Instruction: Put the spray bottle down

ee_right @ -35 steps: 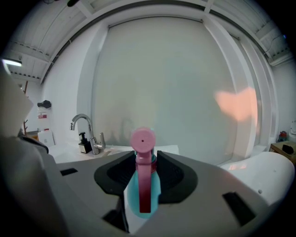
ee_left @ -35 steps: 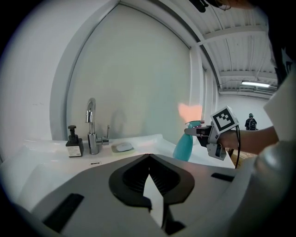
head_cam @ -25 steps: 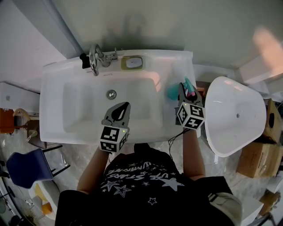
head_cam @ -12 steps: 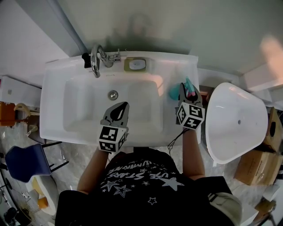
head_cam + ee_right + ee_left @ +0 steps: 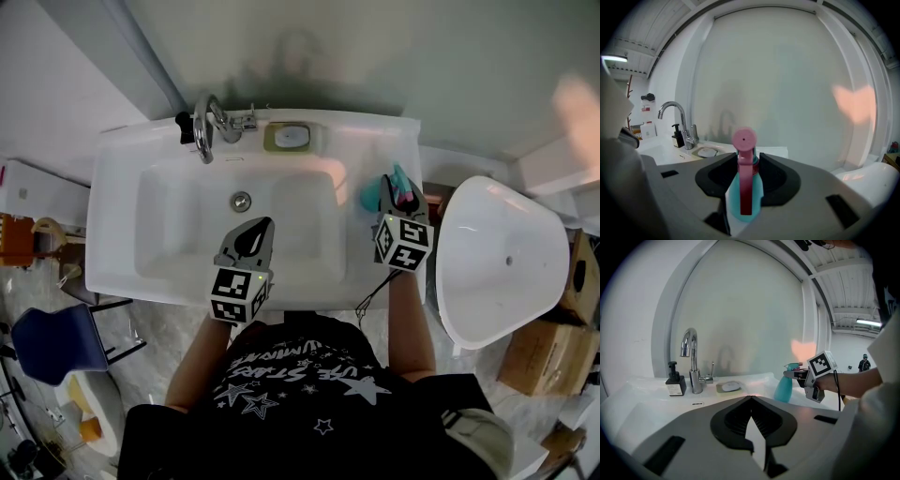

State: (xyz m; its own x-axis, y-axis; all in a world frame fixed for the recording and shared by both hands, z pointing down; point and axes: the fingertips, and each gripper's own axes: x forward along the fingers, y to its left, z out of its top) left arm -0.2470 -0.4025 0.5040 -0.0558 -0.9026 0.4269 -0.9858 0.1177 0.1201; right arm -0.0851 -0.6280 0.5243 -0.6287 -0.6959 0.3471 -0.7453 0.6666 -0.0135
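Note:
A teal spray bottle [image 5: 378, 195] with a pink trigger head [image 5: 743, 139] stands upright at the right rim of the white sink [image 5: 112, 178]. My right gripper [image 5: 395, 190] is shut on its neck and body, one jaw on each side, as the right gripper view shows on the bottle [image 5: 744, 192]. In the left gripper view the bottle [image 5: 783, 389] has its base at the sink ledge; I cannot tell if it rests there. My left gripper [image 5: 266, 225] hovers over the front of the basin, shut and with nothing in it [image 5: 751, 398].
A chrome faucet [image 5: 202, 127], a black soap dispenser [image 5: 181, 128] and a soap dish [image 5: 286, 137] line the sink's back ledge. A large white bowl-shaped fixture [image 5: 502, 253] stands just right of the bottle. Cardboard boxes [image 5: 544, 352] and a blue chair [image 5: 52, 347] are on the floor.
The head view has shifted slightly. Both grippers and the bottle stand much as before.

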